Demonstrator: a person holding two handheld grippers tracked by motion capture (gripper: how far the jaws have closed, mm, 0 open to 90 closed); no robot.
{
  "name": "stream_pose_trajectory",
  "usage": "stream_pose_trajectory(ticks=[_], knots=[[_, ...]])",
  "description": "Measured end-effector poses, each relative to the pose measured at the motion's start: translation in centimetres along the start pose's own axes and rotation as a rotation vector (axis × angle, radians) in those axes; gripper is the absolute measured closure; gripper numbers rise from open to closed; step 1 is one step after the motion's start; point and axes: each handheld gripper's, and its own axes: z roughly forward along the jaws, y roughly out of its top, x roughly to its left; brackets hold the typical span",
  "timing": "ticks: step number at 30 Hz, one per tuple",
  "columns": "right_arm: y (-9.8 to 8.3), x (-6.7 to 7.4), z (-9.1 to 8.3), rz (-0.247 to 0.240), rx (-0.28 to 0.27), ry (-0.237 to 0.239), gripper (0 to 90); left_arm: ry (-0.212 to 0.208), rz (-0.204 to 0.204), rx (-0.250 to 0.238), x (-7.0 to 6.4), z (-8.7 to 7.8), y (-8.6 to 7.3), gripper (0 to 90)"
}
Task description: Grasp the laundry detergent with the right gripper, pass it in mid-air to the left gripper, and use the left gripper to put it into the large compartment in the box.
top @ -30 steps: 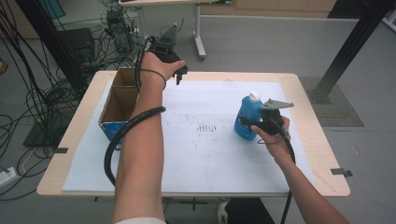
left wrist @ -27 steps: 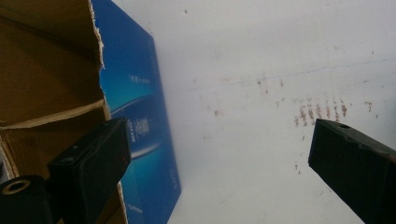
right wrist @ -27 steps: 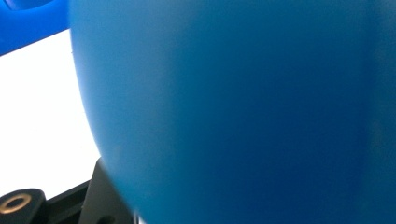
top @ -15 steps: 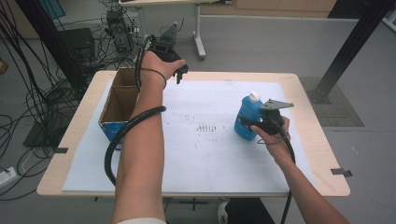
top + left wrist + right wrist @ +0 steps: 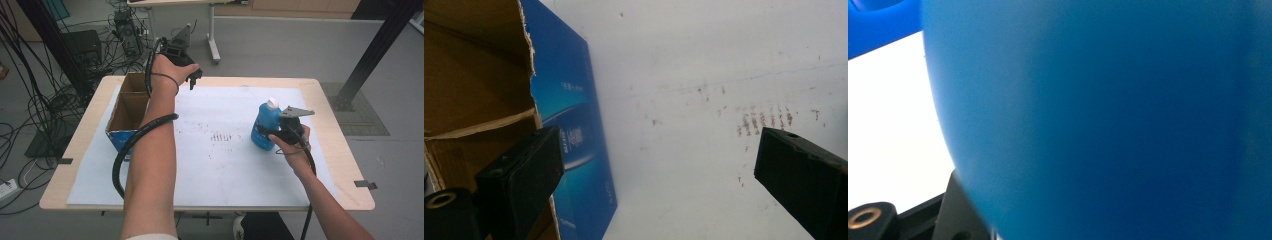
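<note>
A white sheet [image 5: 210, 165] is laid over the wooden surface [image 5: 345, 170]. Tangled black cables [image 5: 30, 115] are seen on the floor at nine o'clock, and a black post base [image 5: 345, 102] at two o'clock.

The bottle [image 5: 263, 127] is bright blue with a white cap [image 5: 272, 103]. The cardboard box [image 5: 126, 114] is plain brown inside and glossy blue outside, with pale lettering. A white sheet [image 5: 225, 165] speckled with small reddish-brown marks covers the light wood table [image 5: 345, 165]. Both grippers are black: left [image 5: 192, 80], right [image 5: 272, 134].
</note>
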Motion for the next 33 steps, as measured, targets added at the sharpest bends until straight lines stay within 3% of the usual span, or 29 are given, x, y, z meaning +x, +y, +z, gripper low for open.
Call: stream_pose_trajectory(ticks=[33], knots=[[0.10,-0.02,0.02,0.004,0.005,-0.002,43.5,0.000,0.011,-0.001,0.03,-0.14,-0.17,6.2]])
